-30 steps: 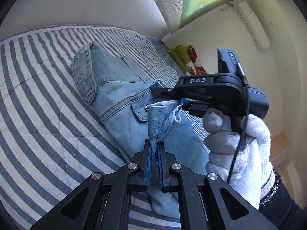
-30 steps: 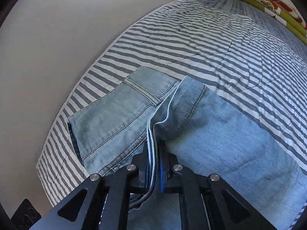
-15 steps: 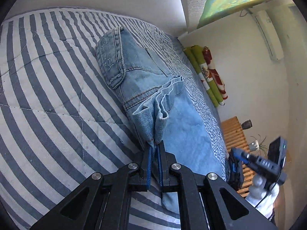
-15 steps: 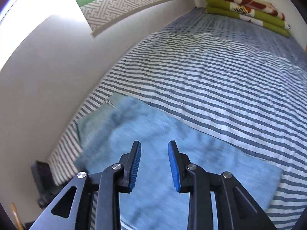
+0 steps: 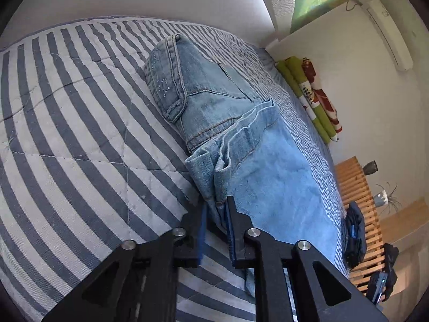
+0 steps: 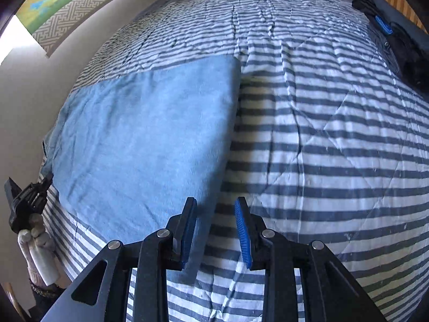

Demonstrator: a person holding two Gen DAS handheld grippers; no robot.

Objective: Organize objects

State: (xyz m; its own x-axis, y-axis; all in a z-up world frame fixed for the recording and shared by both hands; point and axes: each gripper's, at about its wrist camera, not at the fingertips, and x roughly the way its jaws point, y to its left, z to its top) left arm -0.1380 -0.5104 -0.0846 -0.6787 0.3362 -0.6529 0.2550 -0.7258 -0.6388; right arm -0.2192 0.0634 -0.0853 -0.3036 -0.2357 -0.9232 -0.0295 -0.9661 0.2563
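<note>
Light blue jeans (image 5: 214, 102) lie folded on the striped bed, waistband at the far end and the leg hem doubled back over them. My left gripper (image 5: 217, 204) is at the bunched hem; its jaws are opening, and the cloth hangs loose between them against the right finger. In the right wrist view the jeans (image 6: 147, 134) show as a flat blue panel. My right gripper (image 6: 215, 204) hovers open over their folded edge with nothing between its blue pads (image 6: 242, 230). A gloved hand holds the left gripper (image 6: 26, 201) at the far left.
The striped quilt (image 6: 335, 134) covers the whole bed. Rolled green blankets (image 5: 316, 107) lie against the far wall. Dark clothing (image 5: 355, 236) sits at the bed's edge by a slatted wooden bench (image 5: 354, 187). A wall runs along the bed's other side.
My right gripper let go of the jeans and swung away along the bed to their folded end. My left gripper's jaws have parted around the hem, which has sunk onto the jeans.
</note>
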